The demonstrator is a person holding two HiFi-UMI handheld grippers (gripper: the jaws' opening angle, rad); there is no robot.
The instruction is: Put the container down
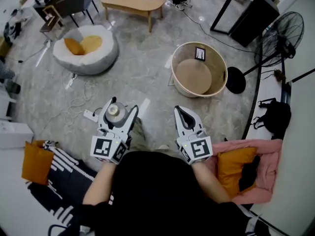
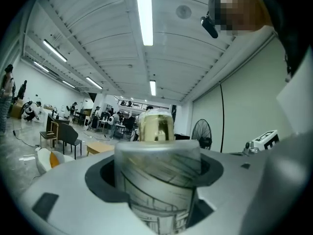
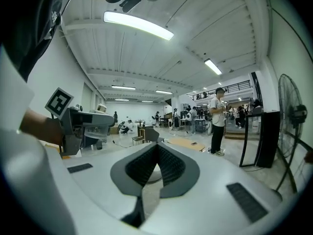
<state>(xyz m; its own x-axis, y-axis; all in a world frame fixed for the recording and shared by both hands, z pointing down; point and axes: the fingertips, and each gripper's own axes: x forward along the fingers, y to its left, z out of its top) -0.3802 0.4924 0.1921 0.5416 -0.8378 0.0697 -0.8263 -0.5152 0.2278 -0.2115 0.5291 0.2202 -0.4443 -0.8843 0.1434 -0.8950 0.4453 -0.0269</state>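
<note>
Your left gripper [image 1: 120,107] was clamped on the container [image 2: 156,180], its jaws spread wide around the round body and pressing it on both sides. You held it out in front of you, well above the pale floor [image 1: 147,77], touching nothing else. Your right gripper [image 3: 157,160] was empty, its jaws pressed together, beside the left one and apart from it.

The container had not yet been set down, so lowering it seemed to be the step in hand. To do that well, you needed to hold the left gripper level on the way down, choose a bare flat patch of floor away from the white socket strip [image 1: 90,114] below your left hand, and let the base sit flat before parting the jaws. Letting go early would probably have tipped it.

The container stood upright in the grip. Its long axis ran vertically, across the jaws, with the capped top pointing at the ceiling and the base at the floor.
</note>
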